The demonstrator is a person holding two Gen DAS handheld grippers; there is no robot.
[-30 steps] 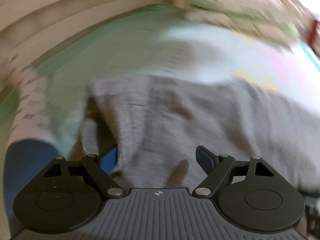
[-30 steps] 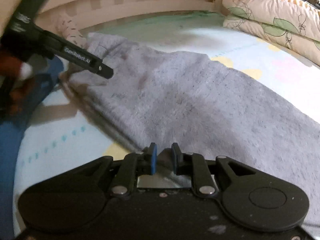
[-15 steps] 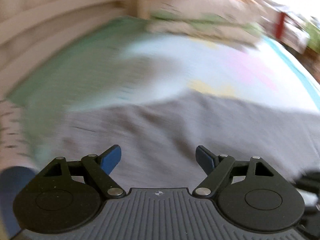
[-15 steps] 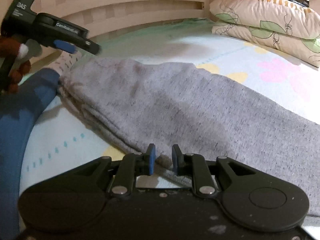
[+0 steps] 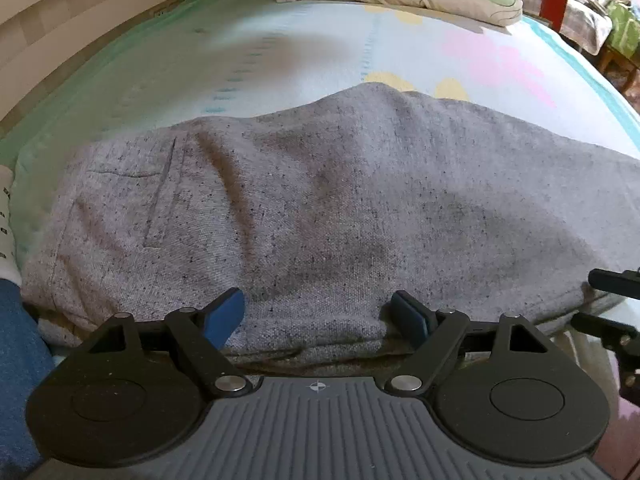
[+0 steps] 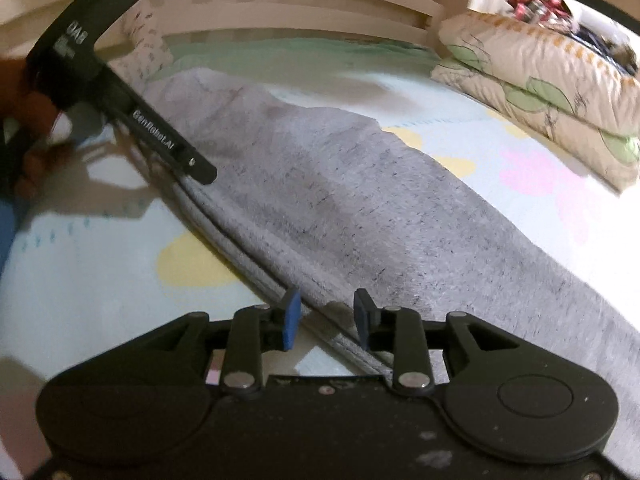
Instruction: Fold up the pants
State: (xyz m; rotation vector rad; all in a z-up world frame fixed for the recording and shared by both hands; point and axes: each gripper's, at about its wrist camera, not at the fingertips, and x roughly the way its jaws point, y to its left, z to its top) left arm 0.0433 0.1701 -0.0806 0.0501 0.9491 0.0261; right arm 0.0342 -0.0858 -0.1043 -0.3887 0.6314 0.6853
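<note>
Lying folded lengthwise across the bed [image 5: 280, 40], the gray pants [image 5: 320, 208] run from 9 to 3 o'clock. Left gripper [image 5: 320, 316] fingers are spread wide over the near edge, gripping nothing. Right gripper [image 6: 326, 316] fingers are opening, with the folded edge between them.

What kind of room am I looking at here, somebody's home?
Most likely a bedroom in a home. Grey pants lie spread on a bed sheet printed with pastel flowers, stacked leaf-patterned pillows sit at the far end, and a pale wooden bed rail runs along the side.
</note>
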